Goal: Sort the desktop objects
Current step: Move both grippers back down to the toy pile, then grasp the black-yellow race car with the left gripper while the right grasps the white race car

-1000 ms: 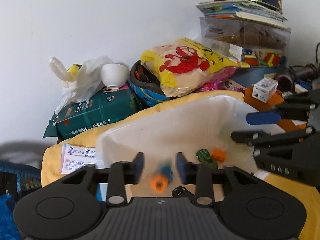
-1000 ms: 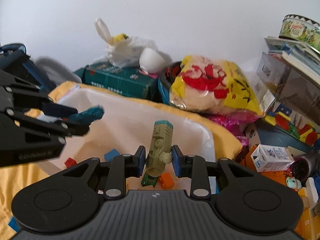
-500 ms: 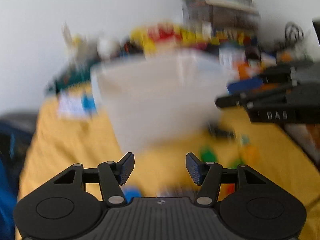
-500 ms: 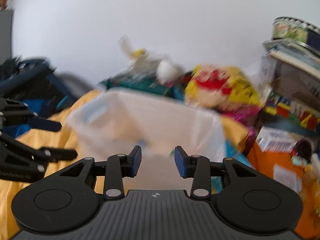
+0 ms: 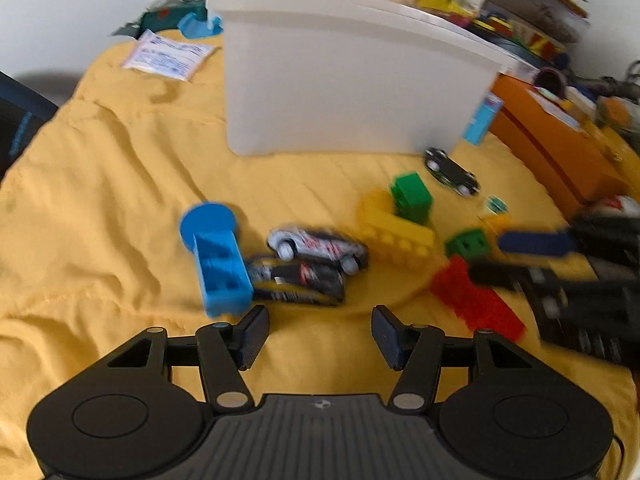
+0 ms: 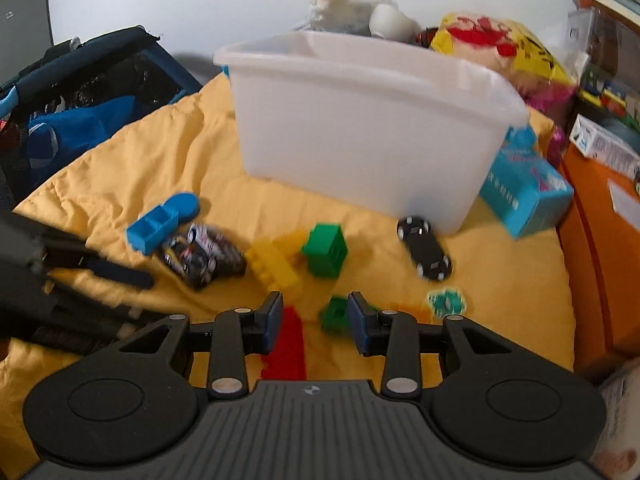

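Now emptied, both: left gripper spread wide over bare yellow cloth, right gripper half-parted, jaws closing, pressing on nothing, a small green block and a red brick lying under its gap. A second ago, held a tan figure and a small orange-and-blue piece over the translucent white plastic bin; since dropped, then swung down to the scattered toys. Suggests one round done, next pick beginning. Likely left target, judged by nearness: the dark foil snack packet at twelve o'clock of the left fingertips, flat, long axis running three to nine. Beside it at ten o'clock, a blue plastic stand, round end toward the bin.
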A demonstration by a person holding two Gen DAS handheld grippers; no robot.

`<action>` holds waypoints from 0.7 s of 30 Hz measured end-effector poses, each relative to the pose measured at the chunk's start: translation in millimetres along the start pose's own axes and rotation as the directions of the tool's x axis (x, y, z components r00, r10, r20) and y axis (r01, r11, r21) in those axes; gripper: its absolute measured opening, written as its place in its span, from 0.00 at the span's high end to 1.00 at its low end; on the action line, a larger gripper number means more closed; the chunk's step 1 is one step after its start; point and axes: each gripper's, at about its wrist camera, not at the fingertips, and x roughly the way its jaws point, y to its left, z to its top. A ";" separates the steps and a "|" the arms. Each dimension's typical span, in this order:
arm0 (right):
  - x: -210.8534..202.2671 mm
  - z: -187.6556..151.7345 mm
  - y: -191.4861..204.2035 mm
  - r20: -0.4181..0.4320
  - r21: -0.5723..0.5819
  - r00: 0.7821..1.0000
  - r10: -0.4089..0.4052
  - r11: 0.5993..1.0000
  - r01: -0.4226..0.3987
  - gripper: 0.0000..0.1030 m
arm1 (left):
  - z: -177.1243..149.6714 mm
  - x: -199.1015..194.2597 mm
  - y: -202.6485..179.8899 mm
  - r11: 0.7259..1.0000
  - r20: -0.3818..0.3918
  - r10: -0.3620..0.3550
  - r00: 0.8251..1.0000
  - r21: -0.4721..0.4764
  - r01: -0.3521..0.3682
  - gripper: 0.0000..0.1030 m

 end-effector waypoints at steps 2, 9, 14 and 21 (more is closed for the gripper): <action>-0.7 -2.7 1.9 -0.004 0.006 1.000 0.000 1.000 0.000 0.62 | 6.2 7.3 -5.0 0.999 0.003 0.038 0.999 0.013 -0.038 0.35; -5.1 -10.6 6.8 0.001 0.020 1.000 -0.004 1.000 0.004 0.62 | 13.2 27.5 -14.3 0.984 0.053 0.153 0.987 0.082 -0.157 0.27; -7.3 -14.6 11.7 -0.006 0.012 1.000 0.001 1.000 -0.001 0.62 | 12.5 22.3 6.1 0.990 0.068 0.106 0.992 0.091 -0.112 0.51; -1.7 -1.2 23.1 0.038 -0.049 0.999 0.035 0.998 -0.033 0.62 | -2.2 -1.7 32.7 0.983 0.006 0.057 0.998 0.175 -0.057 0.52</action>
